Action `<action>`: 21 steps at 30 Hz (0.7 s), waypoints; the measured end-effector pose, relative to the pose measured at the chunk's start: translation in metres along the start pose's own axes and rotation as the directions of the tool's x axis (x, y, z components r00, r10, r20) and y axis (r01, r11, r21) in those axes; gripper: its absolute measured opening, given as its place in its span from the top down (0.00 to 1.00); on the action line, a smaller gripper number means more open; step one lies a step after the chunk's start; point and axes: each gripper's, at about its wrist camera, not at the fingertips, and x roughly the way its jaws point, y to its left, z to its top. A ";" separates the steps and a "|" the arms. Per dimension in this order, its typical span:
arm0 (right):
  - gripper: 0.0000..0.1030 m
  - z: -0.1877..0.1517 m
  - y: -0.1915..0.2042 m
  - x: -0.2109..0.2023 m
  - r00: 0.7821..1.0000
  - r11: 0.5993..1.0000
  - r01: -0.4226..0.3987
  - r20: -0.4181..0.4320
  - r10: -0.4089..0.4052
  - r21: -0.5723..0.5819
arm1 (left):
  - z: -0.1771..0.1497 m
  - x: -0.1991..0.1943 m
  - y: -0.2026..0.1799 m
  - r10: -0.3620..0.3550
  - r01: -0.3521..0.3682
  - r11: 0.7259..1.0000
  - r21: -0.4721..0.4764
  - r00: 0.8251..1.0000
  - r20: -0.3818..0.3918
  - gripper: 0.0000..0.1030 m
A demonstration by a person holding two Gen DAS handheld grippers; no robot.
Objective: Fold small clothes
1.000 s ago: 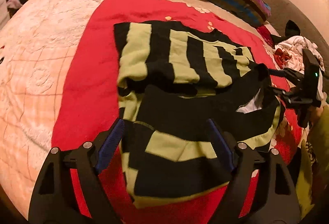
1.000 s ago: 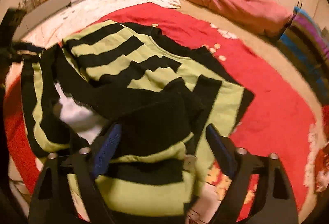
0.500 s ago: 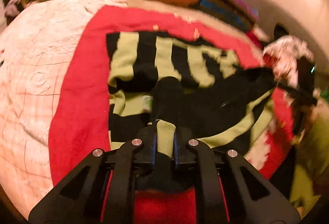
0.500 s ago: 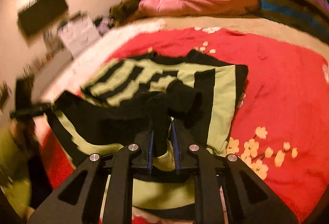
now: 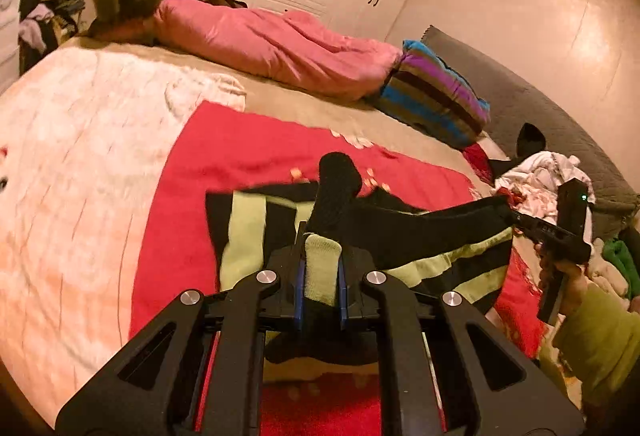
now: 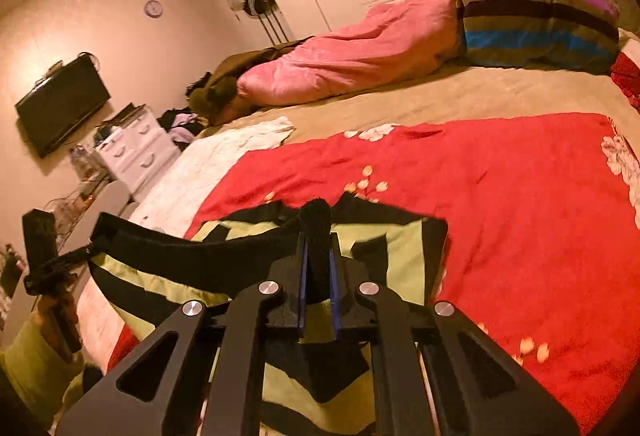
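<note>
A black and lime-green striped sweater point(image 5: 248, 232) lies on a red blanket point(image 5: 240, 156) on the bed. My left gripper point(image 5: 320, 268) is shut on a fold of its near hem, green and black cloth bunched between the blue pads. In the right wrist view my right gripper point(image 6: 318, 272) is shut on a black fold of the same sweater point(image 6: 400, 248). The hem is lifted and stretched taut between the two grippers. Each gripper shows in the other's view: the right one point(image 5: 516, 216) at the right edge, the left one point(image 6: 86, 250) at the left edge.
A pink duvet point(image 5: 272, 40) and a striped pillow point(image 5: 436, 100) lie at the head of the bed. Loose clothes point(image 5: 540, 172) are piled at the right. A white quilt point(image 5: 80, 156) covers the left side. A white dresser point(image 6: 136, 144) and a wall television point(image 6: 60, 104) stand beyond.
Both grippers, open a second ago over the sweater's hem, closed on it. They have since risen, lifting the hem off the blanket and pulling it taut.
</note>
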 end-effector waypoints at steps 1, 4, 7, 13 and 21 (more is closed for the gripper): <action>0.92 0.005 -0.001 0.005 1.000 1.000 0.012 0.005 -0.012 -0.001 | 0.008 0.008 0.003 0.006 -0.006 1.000 -0.001 1.000 0.000 0.95; 0.92 0.018 -0.005 0.024 0.998 0.998 0.060 0.008 -0.060 -0.013 | 0.022 0.027 0.011 0.029 -0.029 1.000 0.002 1.000 -0.002 0.95; 0.92 0.024 -0.012 0.045 0.994 0.994 0.112 -0.013 -0.112 -0.012 | 0.027 0.050 0.021 0.045 -0.045 0.999 -0.026 0.999 -0.026 0.95; 0.92 0.020 -0.024 0.075 0.978 0.979 0.202 -0.048 -0.203 -0.016 | 0.020 0.090 0.030 0.092 -0.094 0.995 -0.035 0.993 -0.068 0.93; 0.91 0.012 -0.041 0.110 0.924 0.933 0.356 -0.129 -0.360 -0.053 | 0.010 0.120 0.050 0.257 -0.269 0.961 -0.059 0.953 -0.160 0.70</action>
